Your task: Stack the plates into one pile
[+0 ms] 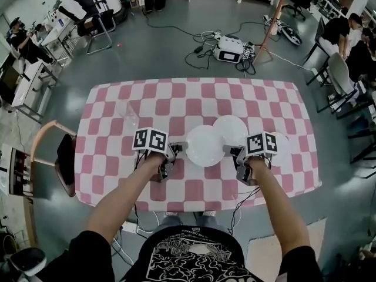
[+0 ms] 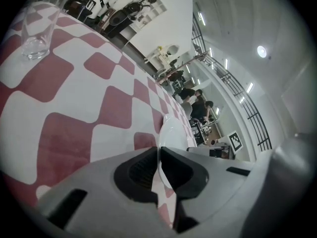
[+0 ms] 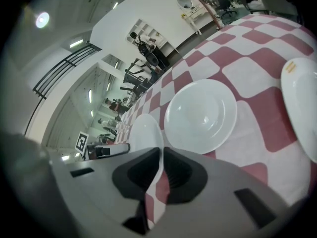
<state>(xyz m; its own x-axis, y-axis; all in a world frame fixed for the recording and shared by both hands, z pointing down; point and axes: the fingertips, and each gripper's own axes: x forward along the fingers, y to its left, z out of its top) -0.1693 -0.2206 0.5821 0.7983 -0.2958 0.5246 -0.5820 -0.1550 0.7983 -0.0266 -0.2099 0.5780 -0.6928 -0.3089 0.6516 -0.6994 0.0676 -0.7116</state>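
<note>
Well to the left of the middle plate, a clear glass (image 1: 126,111) stands on the checked table (image 1: 106,157), faint and hard to pick out from above. The left gripper (image 1: 178,148) has its jaws pinched together on the left rim of the middle plate (image 1: 204,147). In the left gripper view that plate (image 2: 164,133) shows only as a thin edge-on sliver. The right gripper (image 1: 229,151) is clamped on the plate's opposite rim, so both hold the one dish. I cannot tell whether it rests on the cloth or hangs just above it.

Just behind and right of the middle plate lies a second plate (image 1: 230,127). Their edges meet by eye, but real contact is unclear. Further right, a third plate (image 1: 282,150) is partly hidden behind the right gripper's marker cube. In the right gripper view it (image 3: 302,108) is cut off by the picture's edge.
</note>
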